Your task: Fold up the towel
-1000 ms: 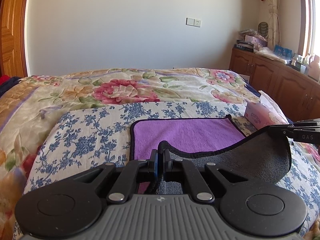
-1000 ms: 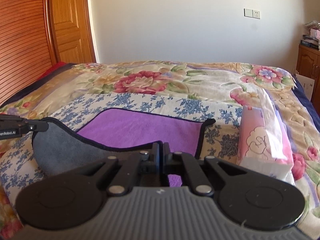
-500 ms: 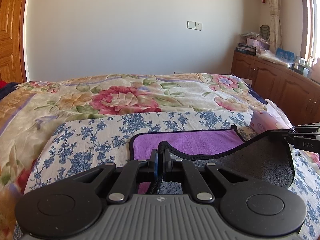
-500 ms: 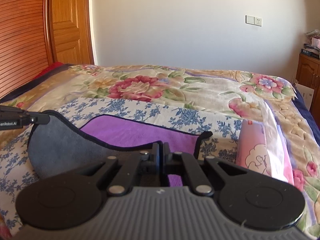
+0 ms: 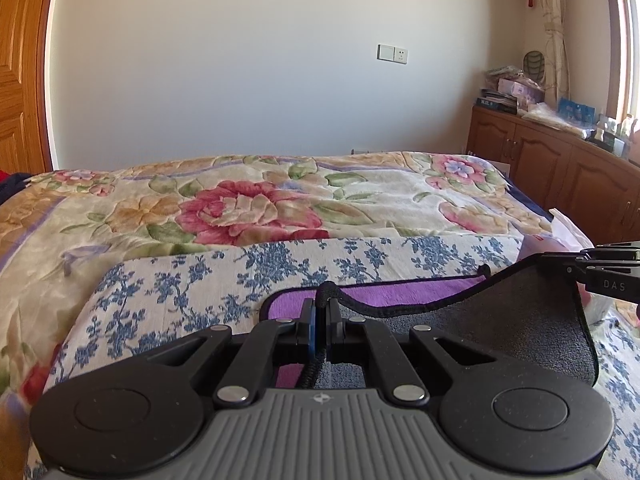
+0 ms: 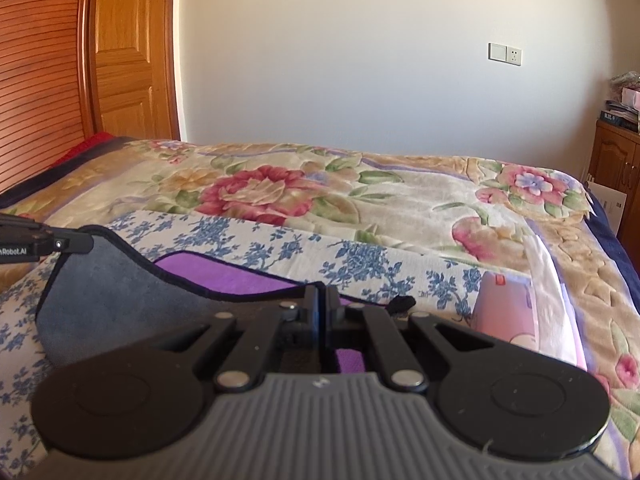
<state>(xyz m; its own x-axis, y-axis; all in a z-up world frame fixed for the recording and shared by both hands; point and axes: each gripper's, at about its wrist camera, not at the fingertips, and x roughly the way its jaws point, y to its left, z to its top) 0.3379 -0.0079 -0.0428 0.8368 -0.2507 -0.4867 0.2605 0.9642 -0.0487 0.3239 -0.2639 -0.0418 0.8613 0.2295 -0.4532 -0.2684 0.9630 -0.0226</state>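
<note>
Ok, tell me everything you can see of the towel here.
The towel is soft, plush-looking cloth, purple on one face, grey on the other, with a dark bound hem. Its far part lies flat, purple side up, on the blue-flowered sheet. Its near edge is lifted and turned over so the grey side shows, sagging between two pinched corners: the left gripper and the right gripper are each shut on the hem. A small dark loop sticks out at a far corner.
</note>
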